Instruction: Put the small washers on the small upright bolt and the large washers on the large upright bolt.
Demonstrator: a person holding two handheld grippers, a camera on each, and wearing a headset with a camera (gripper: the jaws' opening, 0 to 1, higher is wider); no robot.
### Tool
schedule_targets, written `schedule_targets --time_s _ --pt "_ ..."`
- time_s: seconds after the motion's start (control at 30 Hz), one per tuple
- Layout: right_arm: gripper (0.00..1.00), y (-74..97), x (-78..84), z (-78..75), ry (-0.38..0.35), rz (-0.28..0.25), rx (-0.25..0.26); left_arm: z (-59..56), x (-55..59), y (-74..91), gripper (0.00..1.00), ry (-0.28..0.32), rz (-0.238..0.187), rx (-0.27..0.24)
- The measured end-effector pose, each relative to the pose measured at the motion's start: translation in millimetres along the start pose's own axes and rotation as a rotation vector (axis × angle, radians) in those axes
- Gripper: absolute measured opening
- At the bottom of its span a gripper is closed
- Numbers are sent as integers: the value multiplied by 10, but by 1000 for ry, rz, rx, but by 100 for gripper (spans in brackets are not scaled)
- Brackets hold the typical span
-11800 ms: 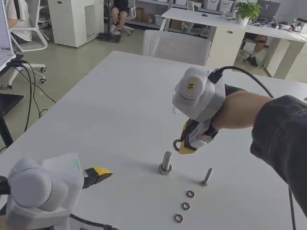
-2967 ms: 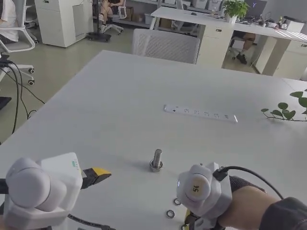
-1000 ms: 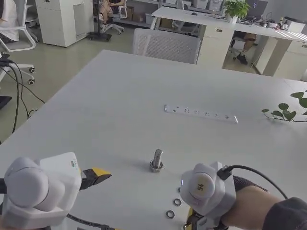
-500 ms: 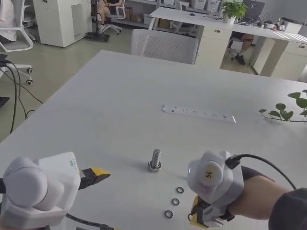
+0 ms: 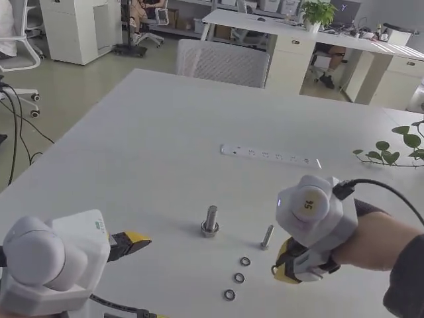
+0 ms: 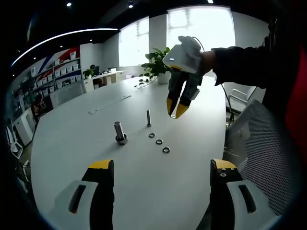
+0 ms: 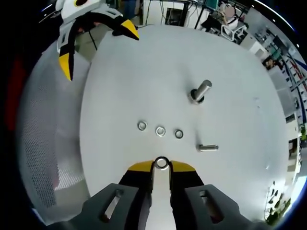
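- R gripper (image 5: 283, 270) is at the near right of the table (image 5: 165, 132), just near-right of the small bolt (image 5: 267, 236). Its jaws are pinched narrow on one washer (image 7: 162, 163), gripped by the rim btwn the tips. It looks like a small one, but I can't be sure of the size.
- L gripper (image 6: 162, 167) hangs at the near left, well apart from the work, jaws wide w/ nothing in them.
- Large bolt (image 5: 210, 222) stands upright mid-table, left of the small bolt. There's a wider collar at its foot; I can't tell whether that's the bolt head alone or washers stacked on it.
- I see no large washers lying loose, so my read is that the large side is prob done.
- Small bolt is upright. Its shank looks bare, no washer on it as far as I can tell.
- Three small washers (image 5: 239, 277) lie flat in a row on the table, just near of the small bolt and apart from each other.
- Progress est: nothing on the small bolt yet, one washer in hand, three to pick up. Approx halfway at best.
- What's left, as I judge it: bring the held washer over the small bolt's tip, line the hole up w/ the shank, release, then repeat for the other three.
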State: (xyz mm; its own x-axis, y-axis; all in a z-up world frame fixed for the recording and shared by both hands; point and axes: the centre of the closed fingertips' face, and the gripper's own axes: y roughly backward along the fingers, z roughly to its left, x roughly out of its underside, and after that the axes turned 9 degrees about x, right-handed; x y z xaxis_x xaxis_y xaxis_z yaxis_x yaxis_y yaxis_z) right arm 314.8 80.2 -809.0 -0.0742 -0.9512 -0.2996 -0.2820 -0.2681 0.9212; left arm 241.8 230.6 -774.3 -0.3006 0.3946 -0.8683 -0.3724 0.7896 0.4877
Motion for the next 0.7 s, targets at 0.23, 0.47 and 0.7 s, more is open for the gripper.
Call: schedule_targets --time_s 0.23,0.47,0.7 --pt "13 93 -19 -215 9 8 36 -4 1 4 82 -1 0 -1" --pt "13 183 -96 -455 18 4 74 -10 12 10 82 3 2 -1" --pt "13 175 -140 -593 34 9 90 -4 17 16 82 6 3 -2"
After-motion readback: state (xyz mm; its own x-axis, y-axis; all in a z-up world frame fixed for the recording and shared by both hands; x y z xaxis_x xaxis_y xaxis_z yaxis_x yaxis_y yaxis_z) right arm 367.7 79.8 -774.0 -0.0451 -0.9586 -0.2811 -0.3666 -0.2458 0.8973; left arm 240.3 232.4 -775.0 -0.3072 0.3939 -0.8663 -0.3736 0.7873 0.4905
